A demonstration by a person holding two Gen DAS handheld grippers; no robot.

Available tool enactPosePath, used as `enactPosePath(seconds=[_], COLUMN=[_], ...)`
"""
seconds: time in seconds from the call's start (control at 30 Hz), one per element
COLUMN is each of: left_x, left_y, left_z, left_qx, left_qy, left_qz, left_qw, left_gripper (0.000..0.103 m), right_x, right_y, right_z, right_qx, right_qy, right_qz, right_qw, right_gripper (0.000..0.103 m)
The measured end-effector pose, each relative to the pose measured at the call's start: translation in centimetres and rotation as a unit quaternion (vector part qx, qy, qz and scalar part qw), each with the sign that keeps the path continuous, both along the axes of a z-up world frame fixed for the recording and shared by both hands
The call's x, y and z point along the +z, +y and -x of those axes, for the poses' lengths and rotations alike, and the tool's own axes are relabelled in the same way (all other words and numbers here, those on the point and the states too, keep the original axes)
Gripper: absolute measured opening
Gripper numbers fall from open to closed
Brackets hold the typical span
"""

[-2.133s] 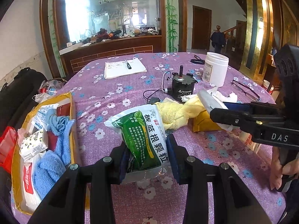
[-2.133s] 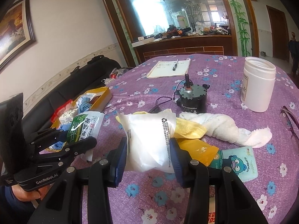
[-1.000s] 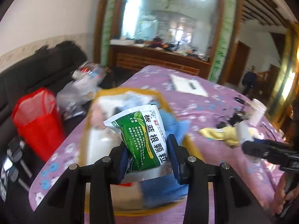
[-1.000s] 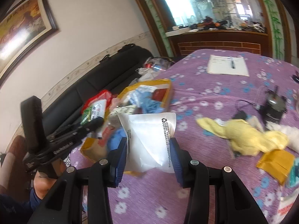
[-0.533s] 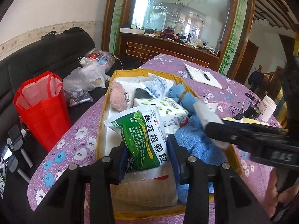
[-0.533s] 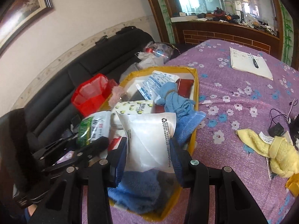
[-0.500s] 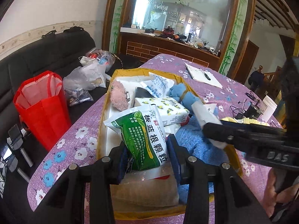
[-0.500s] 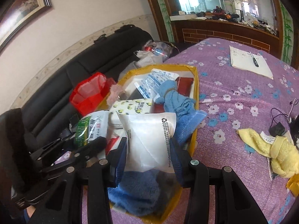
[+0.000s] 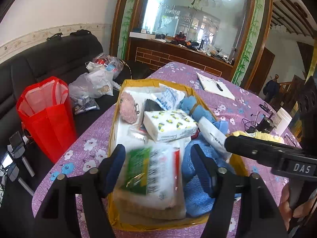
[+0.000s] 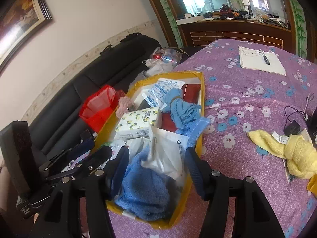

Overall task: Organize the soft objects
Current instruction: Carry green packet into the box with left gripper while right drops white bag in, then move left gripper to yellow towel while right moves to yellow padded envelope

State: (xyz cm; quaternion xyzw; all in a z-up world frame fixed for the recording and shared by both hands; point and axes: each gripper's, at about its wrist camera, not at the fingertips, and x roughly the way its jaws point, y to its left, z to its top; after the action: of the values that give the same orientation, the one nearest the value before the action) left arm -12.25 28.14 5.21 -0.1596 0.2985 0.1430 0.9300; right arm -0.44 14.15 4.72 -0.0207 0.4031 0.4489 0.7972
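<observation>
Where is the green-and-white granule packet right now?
In the left wrist view, the green-and-white packet is in the near end of the yellow box, between the open left hand-held gripper's fingers, left of the blue towel.

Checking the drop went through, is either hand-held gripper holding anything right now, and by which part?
Nothing is held. The left hand-held gripper is open over the green packet; the right hand-held gripper is open over the white pouch, both in the yellow box.

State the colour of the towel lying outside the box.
Yellow: the towel shows best in the right wrist view.
</observation>
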Motion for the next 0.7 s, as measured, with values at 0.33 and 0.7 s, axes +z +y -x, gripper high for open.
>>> enactPosePath(seconds=[0.33,0.7], left_x=[1.7,3.1], left_y=[-1.9,-4.3], left_z=[-0.1,-0.3], left_qx=[-0.002,-0.027], left_qy=[-0.002,-0.006], left_qz=[-0.019,-0.029], left_qw=[0.9998,0.9992], left_gripper=[0.075,0.075], right_x=[2.3,2.8], right_y=[-3.7,-10.3], right_z=[0.7,-0.9], right_qx=[-0.001,-0.035], right_qy=[0.005,0.024], right_qz=[-0.049,-0.074], right_qw=[0.999,0.996], right_gripper=[0.071,0.072])
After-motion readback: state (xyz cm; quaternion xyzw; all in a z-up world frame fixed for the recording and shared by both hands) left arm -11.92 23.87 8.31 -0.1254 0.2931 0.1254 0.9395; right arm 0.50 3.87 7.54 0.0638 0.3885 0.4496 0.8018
